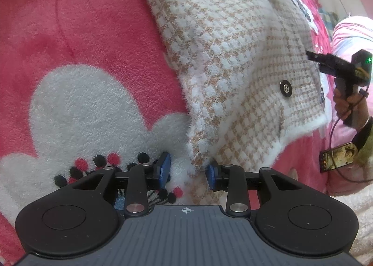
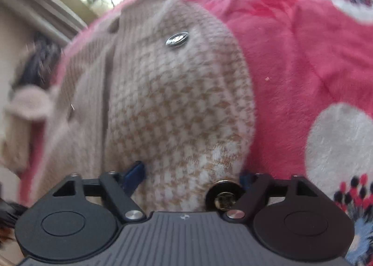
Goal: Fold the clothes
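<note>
While the houndstooth cardigan [image 1: 233, 61] lies partly folded on the pink blanket [image 1: 88, 33], folding looks only begun.
Left gripper [image 1: 188, 170] jaws gape at its near hem; right gripper [image 2: 193, 175] jaws stand apart around its bulk, gripping nothing yet.

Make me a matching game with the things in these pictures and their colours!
Things:
1. blanket
2. cardigan
3. button
4. pads on the left gripper's fingers

Colours:
A. blue
B. pink with white flower shapes
C. black and shiny
D. tan and white checks

Right pairs: 1-B, 2-D, 3-C, 4-A
</note>
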The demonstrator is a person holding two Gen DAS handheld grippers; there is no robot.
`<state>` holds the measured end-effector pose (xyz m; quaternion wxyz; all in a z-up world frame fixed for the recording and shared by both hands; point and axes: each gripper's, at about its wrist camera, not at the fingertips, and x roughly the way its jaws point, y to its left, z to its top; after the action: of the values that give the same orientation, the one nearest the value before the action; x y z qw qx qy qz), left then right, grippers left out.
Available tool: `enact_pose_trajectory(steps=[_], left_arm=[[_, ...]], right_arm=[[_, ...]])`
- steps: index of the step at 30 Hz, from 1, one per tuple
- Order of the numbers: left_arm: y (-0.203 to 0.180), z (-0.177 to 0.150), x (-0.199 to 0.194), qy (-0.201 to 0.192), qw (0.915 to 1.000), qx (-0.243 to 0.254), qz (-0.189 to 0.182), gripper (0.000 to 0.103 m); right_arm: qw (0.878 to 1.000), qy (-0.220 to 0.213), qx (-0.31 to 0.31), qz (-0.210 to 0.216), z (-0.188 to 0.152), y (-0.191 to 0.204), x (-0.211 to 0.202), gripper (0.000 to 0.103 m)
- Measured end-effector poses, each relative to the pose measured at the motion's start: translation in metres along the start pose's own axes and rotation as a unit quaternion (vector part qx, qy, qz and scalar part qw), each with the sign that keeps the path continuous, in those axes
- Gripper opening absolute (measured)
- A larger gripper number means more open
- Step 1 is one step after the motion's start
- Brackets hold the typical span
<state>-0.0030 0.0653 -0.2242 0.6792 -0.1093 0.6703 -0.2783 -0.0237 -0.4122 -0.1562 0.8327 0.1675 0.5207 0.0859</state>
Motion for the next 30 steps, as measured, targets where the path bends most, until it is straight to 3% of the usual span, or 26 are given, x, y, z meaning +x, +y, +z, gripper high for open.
enact_pose_trajectory(steps=[1, 3, 5, 8, 9, 10, 14, 17, 23, 27, 30], left_arm=[[0.000, 0.000, 0.000, 0.001, 1.0000, 0.001, -0.001, 0.032], [-0.001, 0.000, 0.000, 0.002, 1.0000, 0.004, -0.002, 0.032], [-0.001, 0.000, 0.000, 0.001, 1.0000, 0.007, -0.002, 0.032], [0.000, -0.001, 0.001, 0.000, 0.9999, 0.010, -0.004, 0.032], [0.000, -0.001, 0.001, 0.000, 0.9999, 0.011, -0.005, 0.032], [0.000, -0.001, 0.001, 0.000, 0.9999, 0.011, -0.006, 0.032], [0.000, -0.002, 0.002, -0.001, 0.9999, 0.012, -0.008, 0.032], [-0.001, -0.003, 0.002, -0.003, 0.9998, 0.016, -0.009, 0.033], [-0.003, -0.004, 0.001, -0.002, 0.9997, 0.023, -0.009, 0.033], [-0.007, -0.003, 0.001, -0.001, 0.9995, 0.032, -0.007, 0.037], [-0.010, -0.005, 0.003, -0.001, 0.9993, 0.037, -0.007, 0.039]], right_arm=[[1.000, -0.009, -0.015, -0.016, 0.000, 0.008, -0.004, 0.050], [0.994, -0.034, -0.069, -0.074, 0.001, 0.032, -0.016, 0.030], [0.981, -0.069, -0.122, -0.132, 0.006, 0.049, -0.036, 0.029], [0.943, -0.139, -0.192, -0.233, 0.021, 0.067, -0.073, 0.028], [0.926, -0.163, -0.212, -0.268, 0.026, 0.071, -0.085, 0.008], [0.911, -0.183, -0.222, -0.295, 0.033, 0.074, -0.096, 0.007], [0.881, -0.228, -0.198, -0.364, 0.057, 0.064, -0.123, 0.007], [0.875, -0.215, -0.167, -0.399, 0.068, 0.042, -0.114, 0.007], [0.851, -0.161, -0.173, -0.469, 0.081, -0.025, -0.073, 0.007], [0.828, -0.160, -0.182, -0.506, 0.102, -0.022, -0.066, 0.007], [0.832, -0.152, -0.155, -0.510, 0.110, -0.023, -0.065, 0.007]])
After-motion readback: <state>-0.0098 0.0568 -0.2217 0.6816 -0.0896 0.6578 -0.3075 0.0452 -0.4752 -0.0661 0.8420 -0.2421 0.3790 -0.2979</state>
